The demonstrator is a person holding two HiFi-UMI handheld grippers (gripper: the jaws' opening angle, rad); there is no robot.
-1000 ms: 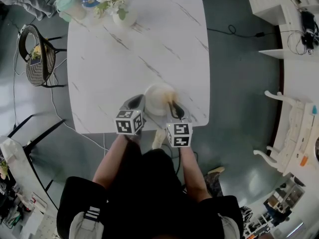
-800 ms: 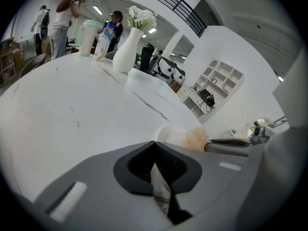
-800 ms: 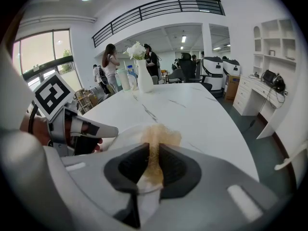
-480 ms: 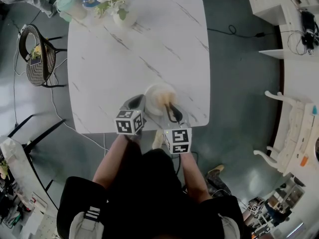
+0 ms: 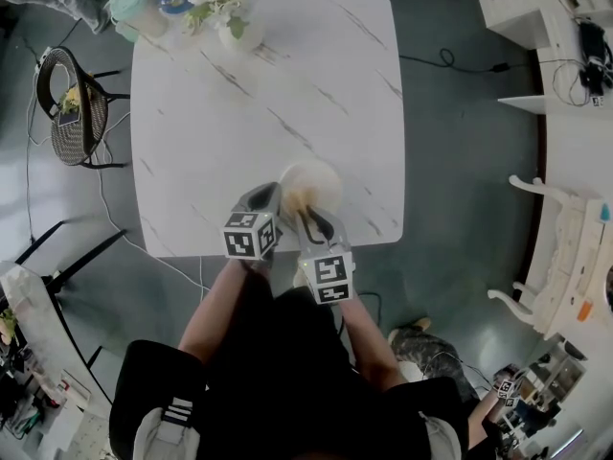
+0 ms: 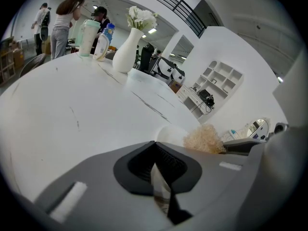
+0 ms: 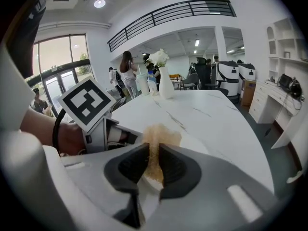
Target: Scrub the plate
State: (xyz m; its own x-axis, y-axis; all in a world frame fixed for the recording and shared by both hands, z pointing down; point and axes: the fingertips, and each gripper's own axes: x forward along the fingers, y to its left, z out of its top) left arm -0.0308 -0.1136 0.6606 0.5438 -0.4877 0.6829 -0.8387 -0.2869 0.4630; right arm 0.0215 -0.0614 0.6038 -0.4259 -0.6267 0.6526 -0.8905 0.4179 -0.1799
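— Right gripper [image 5: 306, 209] has pulled back toward the near edge of the counter [image 5: 268, 84] and slid left, closer to the left gripper [image 5: 272, 195]. The left one has not budged.

— What are they holding?

— The left gripper's jaws are pressed together on the rim of the plate [image 5: 324, 174]. The right gripper's jaws are clamped on a tan scrubber [image 5: 301, 195], which rests against the plate's near left side.

— Where does the plate sit?

— Just inside the near edge, a little right of its middle and short of the near right corner. I cannot tell whether it lies flat or tipped.

— How tight is it around them?

— Both grippers reach in over the near edge, side by side and almost touching, so there is little slack between them. Beyond the plate, bare marble runs to the far edge and out to both side edges.

— Anything else standing on the counter?

— Only at the far left corner: a vase [image 5: 237, 29] of white flowers, with bottles [image 5: 144, 8] just beside it. A chair [image 5: 67, 103] stands on the floor off the left edge, well apart from the plate.
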